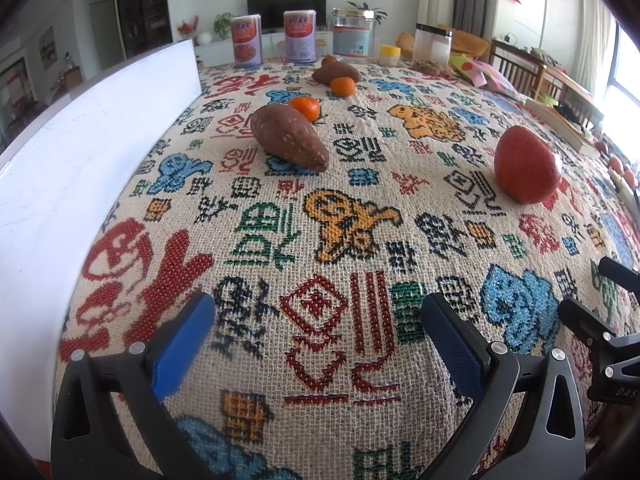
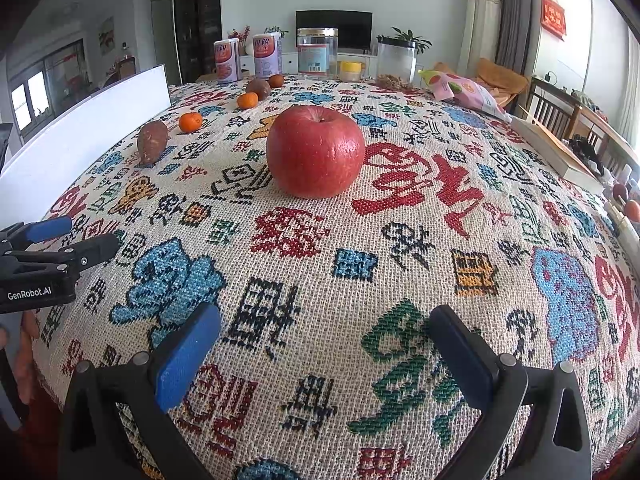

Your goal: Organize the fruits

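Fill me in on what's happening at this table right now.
A person holds a gripper in each hand above a patterned tablecloth; nothing is picked up yet. The left gripper and right gripper are both open and empty. A red apple sits straight ahead of the right one. Farther back lie two sweet potatoes, the nearer one by the white board, with small oranges scattered beside them.
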Demonstrator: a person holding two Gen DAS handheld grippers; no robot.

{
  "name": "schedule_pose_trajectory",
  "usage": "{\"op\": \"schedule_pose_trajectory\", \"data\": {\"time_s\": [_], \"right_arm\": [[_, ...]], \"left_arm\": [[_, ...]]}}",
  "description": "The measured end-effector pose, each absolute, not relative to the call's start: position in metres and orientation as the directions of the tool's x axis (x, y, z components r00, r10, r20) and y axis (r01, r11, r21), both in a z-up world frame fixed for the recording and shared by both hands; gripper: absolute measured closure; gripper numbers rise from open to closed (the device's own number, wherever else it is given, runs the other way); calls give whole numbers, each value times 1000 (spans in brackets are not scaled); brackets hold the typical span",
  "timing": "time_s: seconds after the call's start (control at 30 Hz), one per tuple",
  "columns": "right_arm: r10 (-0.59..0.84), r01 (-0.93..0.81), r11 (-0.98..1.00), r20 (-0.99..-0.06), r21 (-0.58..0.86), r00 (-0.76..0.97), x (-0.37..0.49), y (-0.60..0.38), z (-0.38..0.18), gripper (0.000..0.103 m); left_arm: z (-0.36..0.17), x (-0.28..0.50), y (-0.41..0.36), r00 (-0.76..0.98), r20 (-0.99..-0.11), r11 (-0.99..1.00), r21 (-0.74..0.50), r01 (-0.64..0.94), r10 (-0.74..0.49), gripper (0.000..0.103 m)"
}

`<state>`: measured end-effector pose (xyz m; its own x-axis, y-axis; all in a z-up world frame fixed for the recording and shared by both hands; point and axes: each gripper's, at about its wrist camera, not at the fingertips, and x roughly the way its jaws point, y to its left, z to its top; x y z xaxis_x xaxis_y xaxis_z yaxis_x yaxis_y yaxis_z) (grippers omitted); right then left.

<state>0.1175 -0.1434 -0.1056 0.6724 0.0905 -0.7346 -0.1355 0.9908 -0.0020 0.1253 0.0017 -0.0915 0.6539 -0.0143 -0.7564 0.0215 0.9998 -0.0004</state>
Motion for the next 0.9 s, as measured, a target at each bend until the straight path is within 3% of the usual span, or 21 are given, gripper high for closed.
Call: {"op": "schedule_pose_trajectory", "data": {"time_s": [0.9], "right_arm": [[85,-117,993,-723,6,686,111,-147,-106,0]], "left_arm": [[-92,125,2,658,-753,1000,-1,13,-9,0]]}}
